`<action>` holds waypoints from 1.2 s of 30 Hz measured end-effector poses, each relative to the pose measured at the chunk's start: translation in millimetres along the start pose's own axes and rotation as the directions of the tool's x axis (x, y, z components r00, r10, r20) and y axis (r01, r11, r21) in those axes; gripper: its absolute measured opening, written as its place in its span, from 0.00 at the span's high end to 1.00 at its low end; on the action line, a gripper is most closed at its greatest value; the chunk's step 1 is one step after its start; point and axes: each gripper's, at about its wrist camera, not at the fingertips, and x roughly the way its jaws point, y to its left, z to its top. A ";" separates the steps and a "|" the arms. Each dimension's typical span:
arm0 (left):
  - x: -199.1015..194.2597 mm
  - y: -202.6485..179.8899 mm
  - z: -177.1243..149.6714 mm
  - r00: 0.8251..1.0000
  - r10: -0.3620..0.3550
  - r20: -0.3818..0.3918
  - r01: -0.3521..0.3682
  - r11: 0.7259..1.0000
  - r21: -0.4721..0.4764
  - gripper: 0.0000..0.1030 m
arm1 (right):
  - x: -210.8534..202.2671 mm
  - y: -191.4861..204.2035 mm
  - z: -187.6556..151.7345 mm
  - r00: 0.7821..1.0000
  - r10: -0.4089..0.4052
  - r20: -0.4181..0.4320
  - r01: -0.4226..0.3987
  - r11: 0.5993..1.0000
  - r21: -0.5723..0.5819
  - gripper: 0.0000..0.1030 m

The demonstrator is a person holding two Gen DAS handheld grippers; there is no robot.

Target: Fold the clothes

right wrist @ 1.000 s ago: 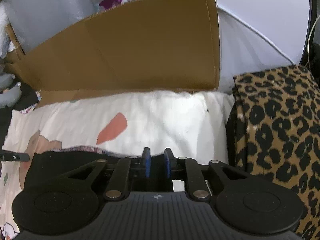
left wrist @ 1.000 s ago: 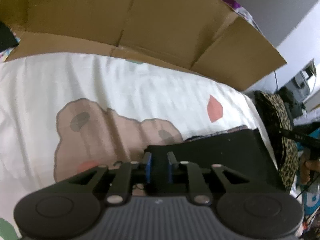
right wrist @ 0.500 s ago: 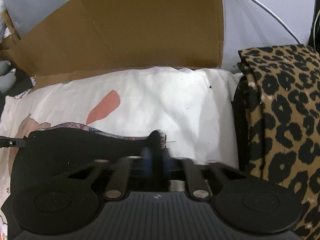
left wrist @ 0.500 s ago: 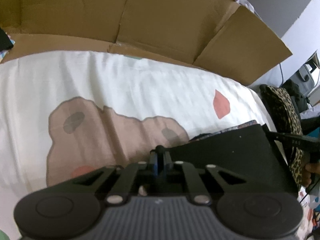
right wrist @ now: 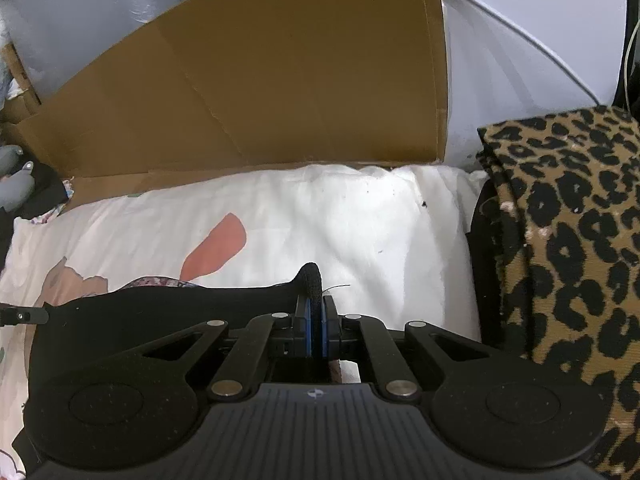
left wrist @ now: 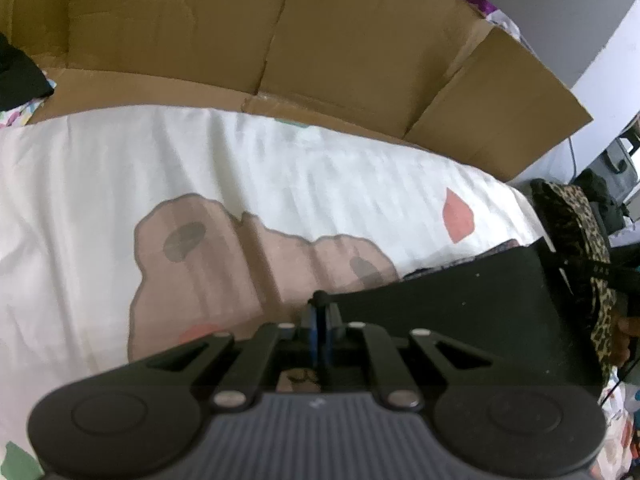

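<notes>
Both grippers (left wrist: 319,312) (right wrist: 316,312) newly clamped on black garment (right wrist: 160,312)

Matt black cloth garment (right wrist: 168,304); brown cardboard (right wrist: 280,92).

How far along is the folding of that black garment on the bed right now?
Done: the leopard-print cloth already lies folded at the bed's right side. In hand: both tongs are clamped on the black garment, the left tongs on one corner and the right tongs on the other, with its edge stretched between them above the bear-print sheet. Left: carrying that edge over to make the fold; none shows yet.
</notes>
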 end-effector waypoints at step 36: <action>-44.0 -102.8 -89.7 0.988 -0.121 -0.092 0.144 0.942 0.304 0.39 | -110.0 58.0 -83.9 1.000 0.008 -0.010 -0.010 0.986 -0.169 0.48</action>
